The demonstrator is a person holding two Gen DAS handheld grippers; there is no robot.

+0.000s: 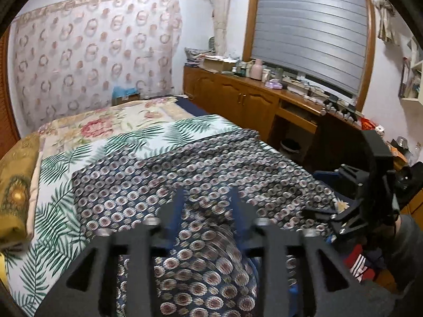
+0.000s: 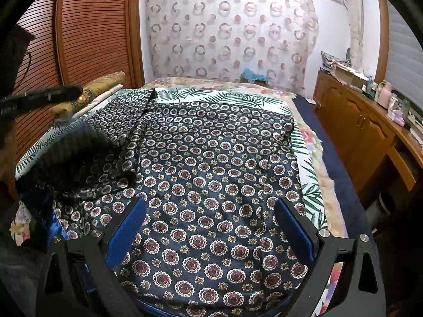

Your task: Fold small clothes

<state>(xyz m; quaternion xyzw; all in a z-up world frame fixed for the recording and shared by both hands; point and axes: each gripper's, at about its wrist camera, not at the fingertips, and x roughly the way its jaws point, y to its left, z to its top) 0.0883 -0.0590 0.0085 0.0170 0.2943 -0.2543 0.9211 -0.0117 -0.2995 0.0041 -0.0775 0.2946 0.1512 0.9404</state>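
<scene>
A dark navy garment printed with round red-and-white medallions lies spread on the bed. Its left part is folded over itself. My right gripper is open, its blue pads wide apart just above the near part of the garment. In the left wrist view the same garment lies ahead. My left gripper has its fingers close together with a raised fold of the garment between them. The right gripper also shows at that view's right edge.
The bed carries a palm-leaf sheet and a floral quilt. A gold pillow lies at the left. A wooden cabinet with clutter runs along the right. A slatted wardrobe stands at the left.
</scene>
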